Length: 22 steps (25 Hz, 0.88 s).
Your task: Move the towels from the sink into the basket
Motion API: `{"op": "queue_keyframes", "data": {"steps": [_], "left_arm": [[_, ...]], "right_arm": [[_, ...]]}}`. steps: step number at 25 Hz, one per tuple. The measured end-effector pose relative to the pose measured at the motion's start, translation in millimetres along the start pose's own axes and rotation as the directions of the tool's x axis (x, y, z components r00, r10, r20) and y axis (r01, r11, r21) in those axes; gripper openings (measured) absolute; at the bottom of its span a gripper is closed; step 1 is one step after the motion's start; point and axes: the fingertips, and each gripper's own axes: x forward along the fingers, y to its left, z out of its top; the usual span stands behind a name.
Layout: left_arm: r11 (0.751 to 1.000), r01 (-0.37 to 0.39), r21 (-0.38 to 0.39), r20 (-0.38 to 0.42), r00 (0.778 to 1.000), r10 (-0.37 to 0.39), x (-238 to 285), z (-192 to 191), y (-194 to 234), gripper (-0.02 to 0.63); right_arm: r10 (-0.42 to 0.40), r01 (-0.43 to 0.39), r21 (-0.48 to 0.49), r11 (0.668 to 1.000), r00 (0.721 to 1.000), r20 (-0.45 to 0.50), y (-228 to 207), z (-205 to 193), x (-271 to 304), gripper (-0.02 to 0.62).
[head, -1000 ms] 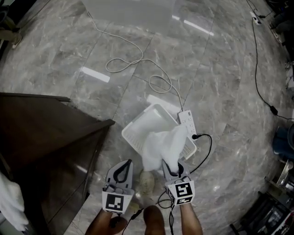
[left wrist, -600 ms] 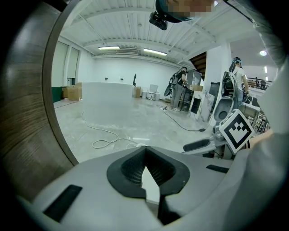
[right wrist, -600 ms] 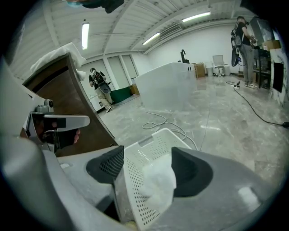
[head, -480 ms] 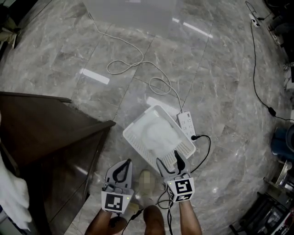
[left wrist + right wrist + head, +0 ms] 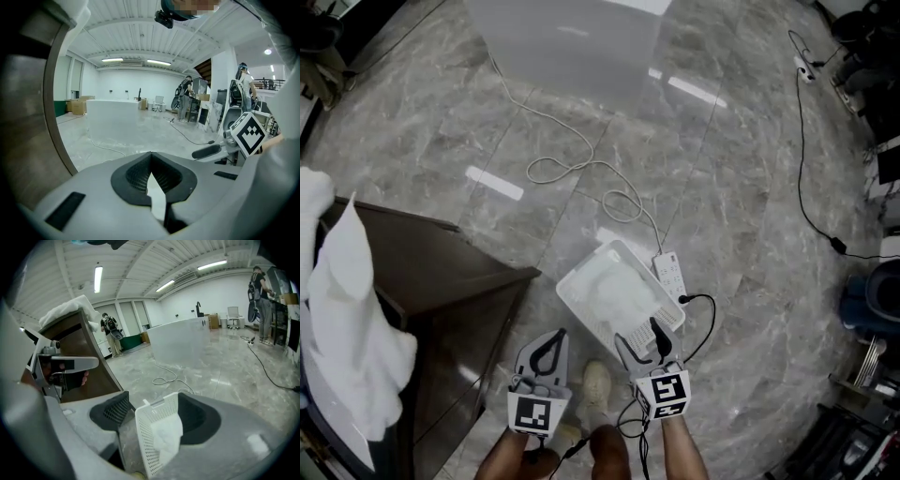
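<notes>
White towel (image 5: 614, 281) lies in white perforated basket (image 5: 667, 312); my right gripper (image 5: 640, 337) just spread, empty; left gripper (image 5: 550, 349) pressed together. Next: white towel heap (image 5: 356, 319) left of basket.

The head view looks steeply down onto the floor (image 5: 741, 187), with the left gripper (image 5: 561, 333) and right gripper (image 5: 637, 331) at its near edge. Each gripper view rides close behind its jaws, facing forward over the same floor. Head and right gripper views share the basket (image 5: 666, 314) (image 5: 145, 437).
</notes>
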Motion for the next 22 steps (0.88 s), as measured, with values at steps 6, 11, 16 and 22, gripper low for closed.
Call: {"op": "queue_keyframes", "data": {"steps": [6, 11, 16, 22], "left_arm": [[1.000, -0.014, 0.015, 0.069, 0.998, 0.012, -38, 79, -5, 0.008], [0.999, -0.020, 0.045, 0.136, 0.991, 0.014, -80, 157, -15, 0.008], [0.986, -0.029, 0.167, 0.192, 0.981, -0.004, -131, 221, -24, 0.008], [0.981, -0.071, 0.182, 0.263, 0.965, 0.021, -202, 304, -37, 0.008]], "right_arm": [[-0.010, 0.016, -0.072, 0.997, 0.997, 0.076, 23, 86, -47, 0.295], [-0.014, 0.032, -0.124, 0.992, 0.989, 0.147, 45, 168, -95, 0.265], [-0.013, 0.046, -0.166, 0.985, 0.981, 0.196, 78, 238, -150, 0.215], [0.027, 0.034, -0.214, 0.976, 0.960, 0.277, 127, 318, -223, 0.163]]}}
